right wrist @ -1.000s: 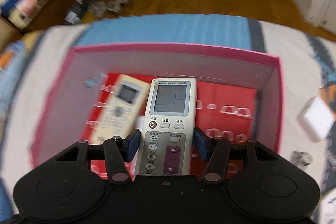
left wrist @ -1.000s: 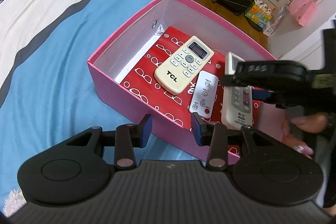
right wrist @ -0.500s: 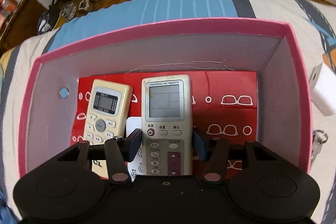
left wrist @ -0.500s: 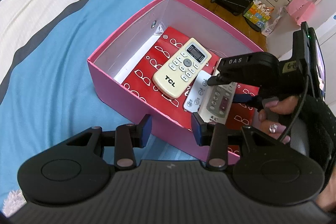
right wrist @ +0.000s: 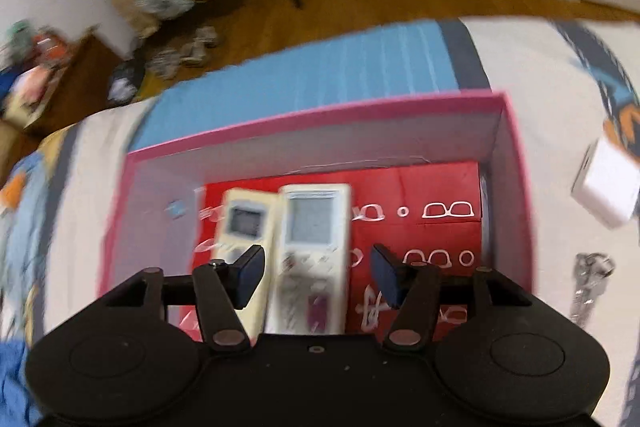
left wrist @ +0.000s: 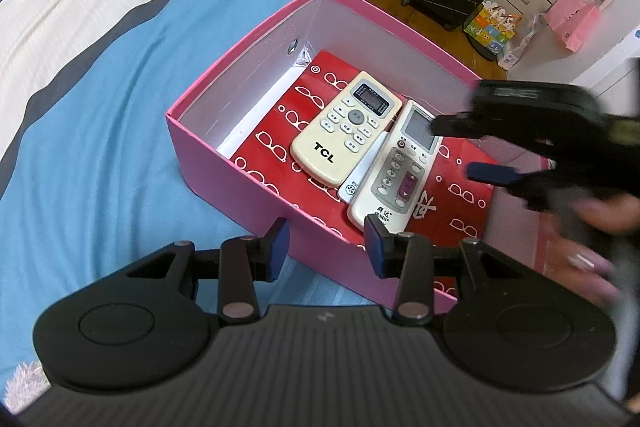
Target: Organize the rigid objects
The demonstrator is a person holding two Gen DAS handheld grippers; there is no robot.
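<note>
**Third remote set down in the box, right tool letting go**

I had the right gripper (right wrist: 318, 277) over the pink box (left wrist: 224, 183), its jaws opening, with the grey universal remote (right wrist: 314, 255) lying below and between them; neither pad touched it, so I judged the release done. That remote lay flat on the red liner (left wrist: 460, 187), right beside the cream TCL remote (left wrist: 346, 127), which sat just to the left of my left finger in the right wrist view. A small white remote (left wrist: 360, 175) was wedged between the two, mostly covered by the grey one.

My left gripper (left wrist: 326, 247) hung at the near wall of the box, jaws drawn in as far as they go and holding nothing, the wall's rim just ahead of its tips.

I took the step in hand to be placing, nearly finished. Out to the right of the right tool, on the bedspread beyond the box wall, lay a white charger block (right wrist: 606, 187) and a set of keys (right wrist: 588, 279). The next move, as I read it, called for lifting the right tool clear without nudging the remotes, then swinging right to the charger with jaws wide enough for it.
</note>
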